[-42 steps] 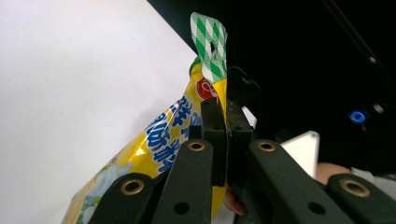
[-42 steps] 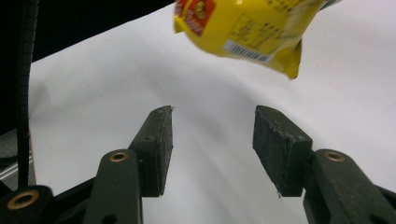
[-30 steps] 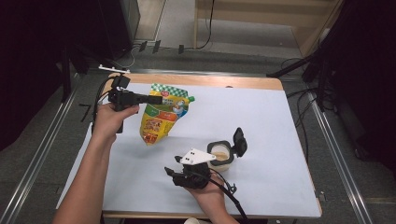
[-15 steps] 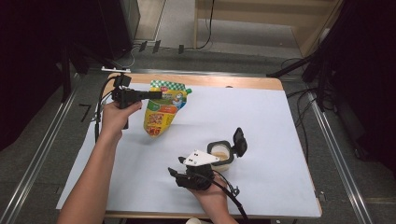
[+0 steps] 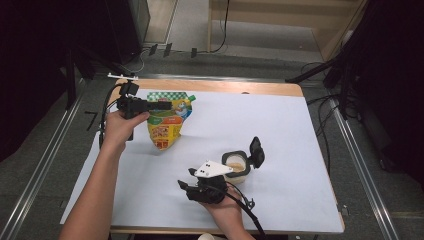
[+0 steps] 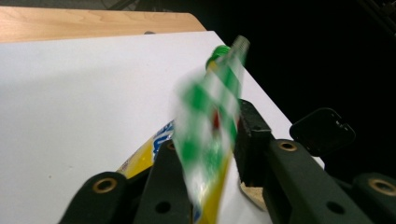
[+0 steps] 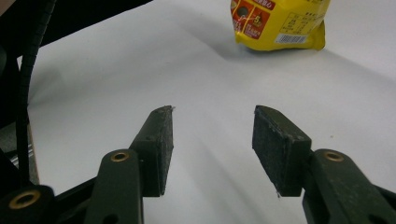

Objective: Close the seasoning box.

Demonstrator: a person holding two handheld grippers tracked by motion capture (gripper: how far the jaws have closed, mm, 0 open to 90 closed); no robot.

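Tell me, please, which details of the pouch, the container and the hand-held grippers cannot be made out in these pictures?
- Pouch: motion-blurred in the left gripper view, so whether the left hand-held gripper, whose jaws have just been opening, is touching it is unclear.
- Pouch print: too small in the high view; cut off by the top edge in the right gripper view.
- Container: contents too small in the high view, partly behind the right hand-held gripper and its grey plate.

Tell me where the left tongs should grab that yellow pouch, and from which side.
Take the yellow pouch by its flat green-checked top seam, coming in from its left edge as the left tongs now sit. That seam is thin and stiff beside the green cap; the body below looks bulgy and likelier to slip.
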